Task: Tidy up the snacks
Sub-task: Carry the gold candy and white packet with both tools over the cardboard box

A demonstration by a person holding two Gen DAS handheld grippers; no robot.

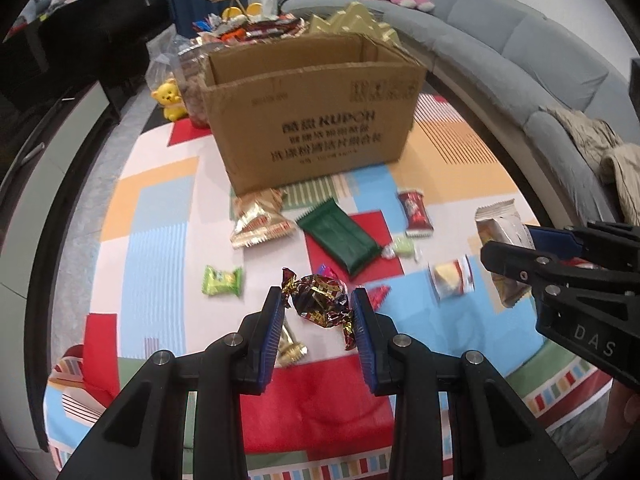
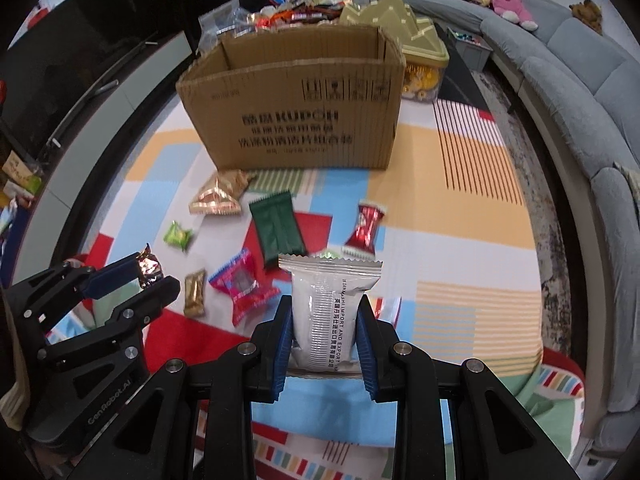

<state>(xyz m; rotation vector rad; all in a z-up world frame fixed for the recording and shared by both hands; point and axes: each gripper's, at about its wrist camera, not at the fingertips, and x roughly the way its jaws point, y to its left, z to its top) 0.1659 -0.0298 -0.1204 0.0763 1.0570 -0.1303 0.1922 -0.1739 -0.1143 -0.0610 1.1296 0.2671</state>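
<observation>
Both my hands tilt steeply down above the bench. Left fingers pinch one foil candy; right fingers pinch one white packet. One open cardboard box stands beyond, one green bar lying before it.

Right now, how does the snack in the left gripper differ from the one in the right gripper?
The foil-wrapped candy in the left gripper is small, rounded, dark and twist-ended. The white packet in the right gripper is larger, flat-sided, printed and crimp-sealed. Both are clamped, clear of the tablecloth.
</observation>
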